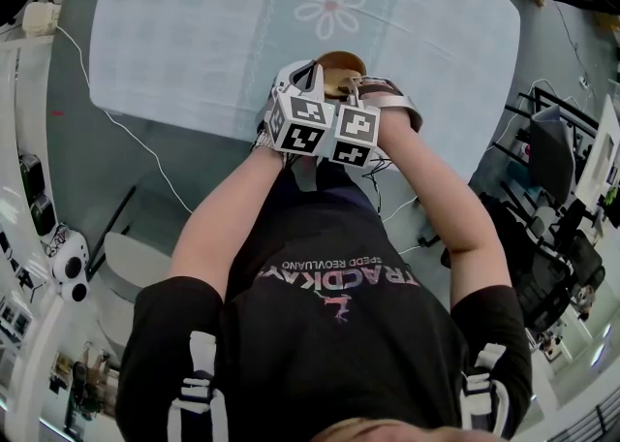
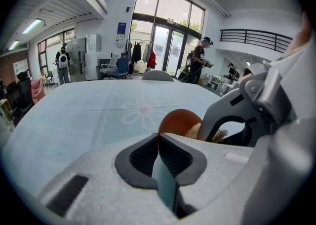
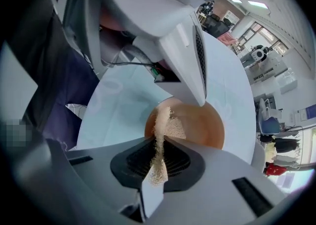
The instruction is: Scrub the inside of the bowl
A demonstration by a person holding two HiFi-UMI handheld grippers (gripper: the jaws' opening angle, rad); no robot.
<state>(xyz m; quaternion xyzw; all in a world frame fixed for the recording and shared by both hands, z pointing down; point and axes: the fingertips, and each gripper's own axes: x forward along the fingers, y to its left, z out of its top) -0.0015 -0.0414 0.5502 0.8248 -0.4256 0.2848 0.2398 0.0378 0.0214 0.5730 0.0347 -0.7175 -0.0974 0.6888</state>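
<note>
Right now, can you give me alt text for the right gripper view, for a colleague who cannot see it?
The right gripper is shut on a beige fibrous scrubber, whose free end dips inside a brown bowl on a pale blue tablecloth. The left gripper reaches down from above to the bowl's rim.

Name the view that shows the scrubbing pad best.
Right gripper view: the scrubbing pad, clamped in the right gripper, reaches into the brown bowl. The left gripper view shows only a scrap past the bowl's rim; the head view shows none of it.
</note>
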